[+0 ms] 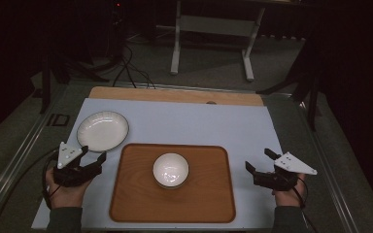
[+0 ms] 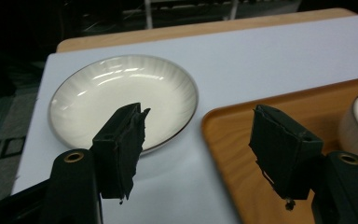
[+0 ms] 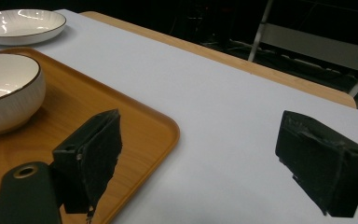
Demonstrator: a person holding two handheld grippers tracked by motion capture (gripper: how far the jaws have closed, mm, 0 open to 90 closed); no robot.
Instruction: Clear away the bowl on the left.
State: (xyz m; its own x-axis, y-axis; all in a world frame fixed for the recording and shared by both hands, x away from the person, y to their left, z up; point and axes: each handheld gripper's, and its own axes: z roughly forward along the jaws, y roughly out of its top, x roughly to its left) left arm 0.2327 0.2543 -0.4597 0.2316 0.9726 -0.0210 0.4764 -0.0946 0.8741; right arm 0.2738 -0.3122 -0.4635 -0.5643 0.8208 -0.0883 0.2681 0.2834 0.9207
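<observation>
A wooden tray lies on a white mat, with a white bowl standing upright near its middle. A white plate rests on the mat just beyond the tray's far left corner. My left gripper is open and empty, left of the tray and just short of the plate. In the left gripper view the plate lies ahead of the left jaw, and the tray lies under the right one. My right gripper is open and empty over the mat, right of the tray and the bowl.
The mat covers a wooden tabletop whose far strip shows bare. Beyond the table stand a white metal frame and black cables on the floor. Bare mat stretches behind the tray and to its right.
</observation>
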